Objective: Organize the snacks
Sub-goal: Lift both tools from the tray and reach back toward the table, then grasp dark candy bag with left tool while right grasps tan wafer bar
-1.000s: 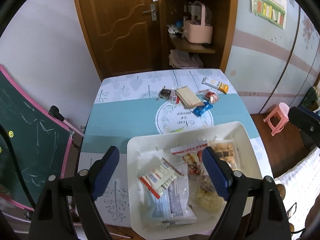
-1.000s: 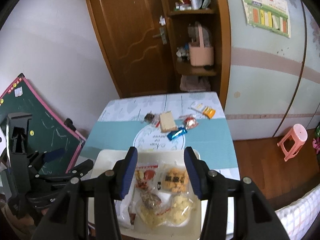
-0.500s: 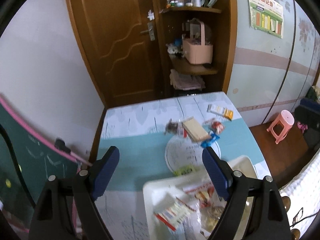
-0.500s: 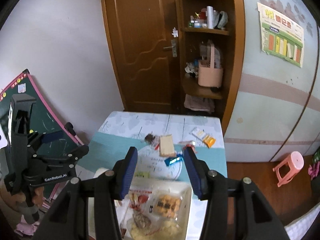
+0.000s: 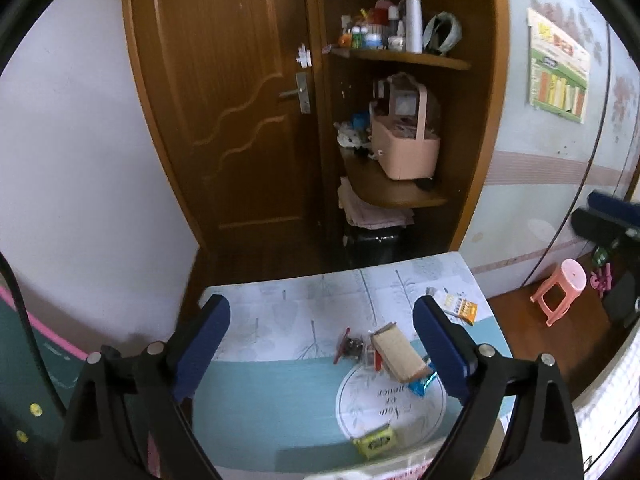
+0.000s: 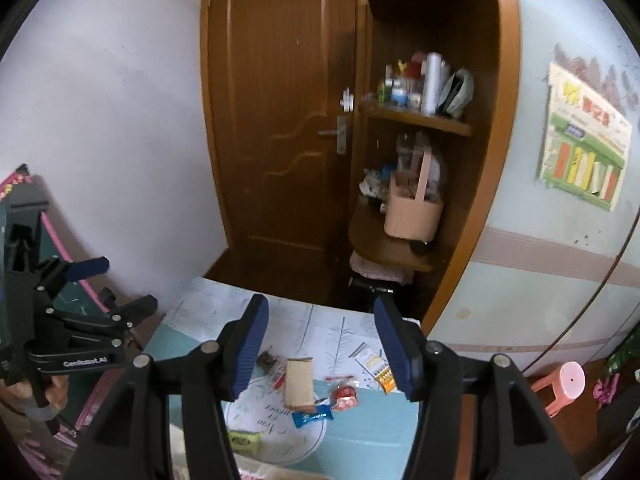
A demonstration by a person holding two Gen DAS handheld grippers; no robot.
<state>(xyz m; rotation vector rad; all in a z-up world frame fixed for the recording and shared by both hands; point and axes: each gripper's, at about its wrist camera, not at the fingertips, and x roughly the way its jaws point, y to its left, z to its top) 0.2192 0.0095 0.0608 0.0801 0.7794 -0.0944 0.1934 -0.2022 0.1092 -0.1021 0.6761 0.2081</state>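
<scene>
Both claws, left (image 5: 320, 344) and right (image 6: 320, 346), have just been opening and hold nothing; snacks (image 5: 396, 350) lie on the surface (image 5: 280, 400). Only the right view shows the red candy (image 6: 345, 393).

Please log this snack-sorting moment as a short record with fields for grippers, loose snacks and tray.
left gripper: open, jaws just widened, nothing between them
right gripper: open, jaws just widened, nothing held
loose on table: tan packet, blue candy, red candy, orange-and-white packet, green packet, dark wrapped snack
white tray: only its near edge shows
</scene>
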